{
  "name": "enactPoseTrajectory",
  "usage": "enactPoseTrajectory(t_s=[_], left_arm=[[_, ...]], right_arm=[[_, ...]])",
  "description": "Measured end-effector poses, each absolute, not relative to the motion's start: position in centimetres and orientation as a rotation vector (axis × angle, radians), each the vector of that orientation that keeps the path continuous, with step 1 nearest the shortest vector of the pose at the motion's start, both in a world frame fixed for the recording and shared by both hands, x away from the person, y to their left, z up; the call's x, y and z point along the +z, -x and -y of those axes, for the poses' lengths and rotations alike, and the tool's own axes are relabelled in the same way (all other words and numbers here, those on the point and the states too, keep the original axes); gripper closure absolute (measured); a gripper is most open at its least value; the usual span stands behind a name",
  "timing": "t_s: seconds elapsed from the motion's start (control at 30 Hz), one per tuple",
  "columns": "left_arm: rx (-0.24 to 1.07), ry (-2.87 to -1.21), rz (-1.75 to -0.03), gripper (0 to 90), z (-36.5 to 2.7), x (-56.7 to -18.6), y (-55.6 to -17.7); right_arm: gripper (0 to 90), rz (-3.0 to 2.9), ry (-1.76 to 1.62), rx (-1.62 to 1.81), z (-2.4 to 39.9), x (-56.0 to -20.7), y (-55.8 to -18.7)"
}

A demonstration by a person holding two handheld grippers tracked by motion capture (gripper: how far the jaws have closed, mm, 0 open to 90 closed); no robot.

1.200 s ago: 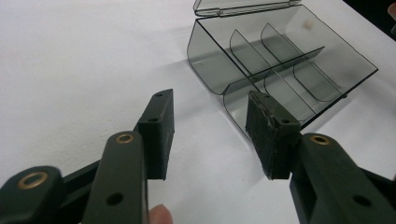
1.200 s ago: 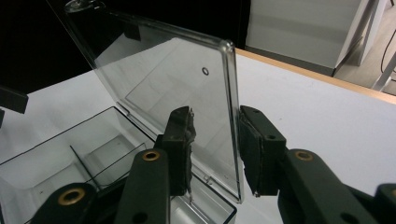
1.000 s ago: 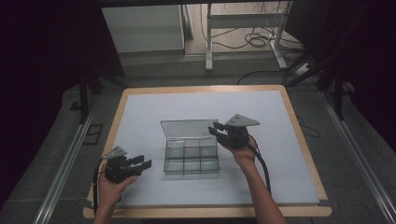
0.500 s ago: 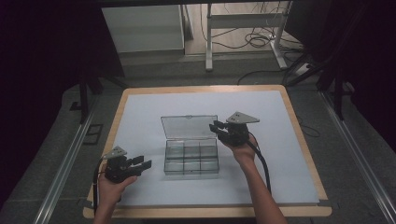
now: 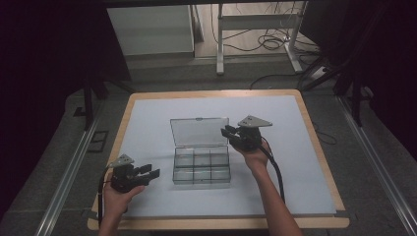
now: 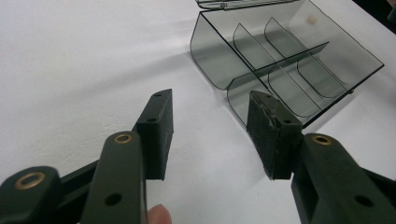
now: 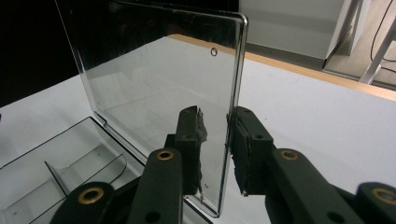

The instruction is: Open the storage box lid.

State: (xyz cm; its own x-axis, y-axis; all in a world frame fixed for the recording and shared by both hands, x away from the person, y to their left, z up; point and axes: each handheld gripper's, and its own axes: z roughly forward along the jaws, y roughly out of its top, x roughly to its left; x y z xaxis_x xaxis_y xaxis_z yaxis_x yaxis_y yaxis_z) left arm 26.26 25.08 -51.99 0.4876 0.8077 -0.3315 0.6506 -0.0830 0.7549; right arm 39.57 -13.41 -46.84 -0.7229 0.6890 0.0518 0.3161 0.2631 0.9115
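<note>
The clear compartment box (image 5: 201, 167) sits near the middle of the surface (image 5: 295, 123), its lid (image 7: 163, 93) raised upright on the hinge at the far side. The right gripper (image 7: 215, 140) has its jaws around the lid's free side edge and they have just been closing; one pad seems to touch the plastic, though a gap on the other side suggests no firm pinch yet. Closing gently and swinging along the hinge arc should keep the box from sliding. The left gripper (image 6: 210, 135) waits with jaws open and empty near the box's left end, free to steady it. Nothing else lies in the way.
</note>
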Motion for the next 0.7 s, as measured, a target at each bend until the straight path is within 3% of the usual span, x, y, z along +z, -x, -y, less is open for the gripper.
enactPoseTrajectory(t_s=[0.7], left_arm=[[0.210,-1.807,-1.232,51.8,-25.1,-52.1,-26.3]], right_arm=[[76.3,-2.199,-0.987,1.465,13.8,-47.7,-41.1]])
